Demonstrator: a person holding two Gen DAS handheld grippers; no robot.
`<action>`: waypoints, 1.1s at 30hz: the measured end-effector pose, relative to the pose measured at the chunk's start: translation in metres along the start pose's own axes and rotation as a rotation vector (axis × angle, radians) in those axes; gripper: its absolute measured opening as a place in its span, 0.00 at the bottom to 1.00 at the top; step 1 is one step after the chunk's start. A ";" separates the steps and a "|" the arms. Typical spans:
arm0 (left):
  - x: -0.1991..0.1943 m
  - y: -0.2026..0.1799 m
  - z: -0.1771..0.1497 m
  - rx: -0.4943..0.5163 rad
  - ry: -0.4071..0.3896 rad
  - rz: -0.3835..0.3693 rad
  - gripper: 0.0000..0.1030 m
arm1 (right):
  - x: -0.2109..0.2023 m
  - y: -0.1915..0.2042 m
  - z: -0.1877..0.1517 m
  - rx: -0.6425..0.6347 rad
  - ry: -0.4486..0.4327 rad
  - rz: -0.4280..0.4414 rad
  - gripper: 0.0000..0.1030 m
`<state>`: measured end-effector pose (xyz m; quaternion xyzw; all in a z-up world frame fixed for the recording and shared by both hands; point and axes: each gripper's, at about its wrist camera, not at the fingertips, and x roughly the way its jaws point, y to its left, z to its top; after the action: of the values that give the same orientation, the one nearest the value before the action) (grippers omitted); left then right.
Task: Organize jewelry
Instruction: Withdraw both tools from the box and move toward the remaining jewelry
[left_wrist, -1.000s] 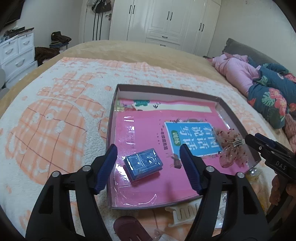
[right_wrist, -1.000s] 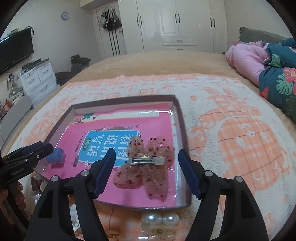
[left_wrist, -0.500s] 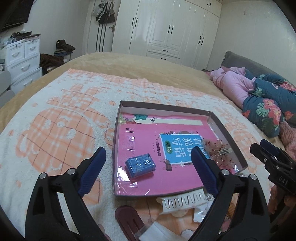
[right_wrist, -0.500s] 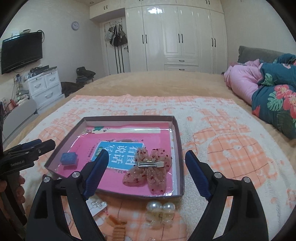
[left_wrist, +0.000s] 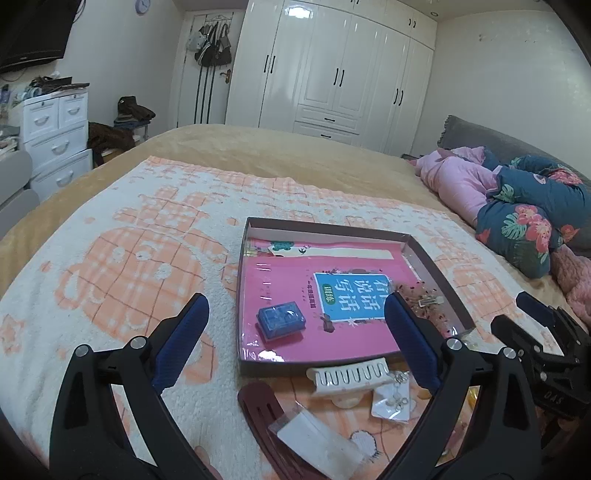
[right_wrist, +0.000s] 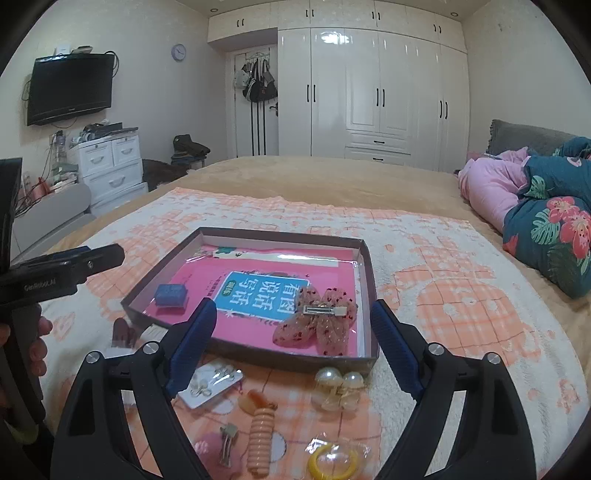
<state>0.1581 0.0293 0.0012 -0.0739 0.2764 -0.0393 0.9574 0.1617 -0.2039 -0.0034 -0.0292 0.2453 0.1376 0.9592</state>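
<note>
A shallow brown tray (left_wrist: 241, 280) (right_wrist: 364, 258) with a pink lining lies on the bed. In it are a small blue box (left_wrist: 281, 319) (right_wrist: 170, 294) and a pink bow hair clip (right_wrist: 317, 321) (left_wrist: 417, 299). My left gripper (left_wrist: 295, 325) is open and empty, raised in front of the tray. My right gripper (right_wrist: 291, 332) is open and empty, also in front of the tray. Before the tray lie a white comb clip (left_wrist: 351, 374), a dark red clip (left_wrist: 258, 406), an earring card (right_wrist: 210, 384), pearl clips (right_wrist: 340, 384), a peach coil tie (right_wrist: 260, 435) and a yellow ring (right_wrist: 332, 461).
The tray rests on a peach and white blanket (left_wrist: 122, 266). Folded pink and floral bedding (right_wrist: 535, 206) lies at the right. White wardrobes (right_wrist: 369, 92) and a drawer unit (right_wrist: 110, 166) stand beyond the bed.
Both grippers have pulled back and up from the tray, which now looks smaller. The loose items in front of the tray have come into view. Both stay open.
</note>
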 end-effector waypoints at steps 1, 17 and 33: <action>-0.001 -0.001 0.000 0.003 -0.001 0.000 0.85 | -0.003 0.002 -0.001 -0.007 -0.002 0.003 0.82; -0.035 0.002 -0.022 0.012 -0.048 -0.018 0.88 | -0.034 0.010 -0.024 -0.050 -0.010 0.027 0.83; -0.046 0.015 -0.043 0.005 0.012 0.000 0.88 | -0.047 0.033 -0.054 -0.101 0.060 0.078 0.83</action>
<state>0.0973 0.0445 -0.0132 -0.0714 0.2822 -0.0403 0.9559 0.0881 -0.1904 -0.0285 -0.0723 0.2678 0.1862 0.9426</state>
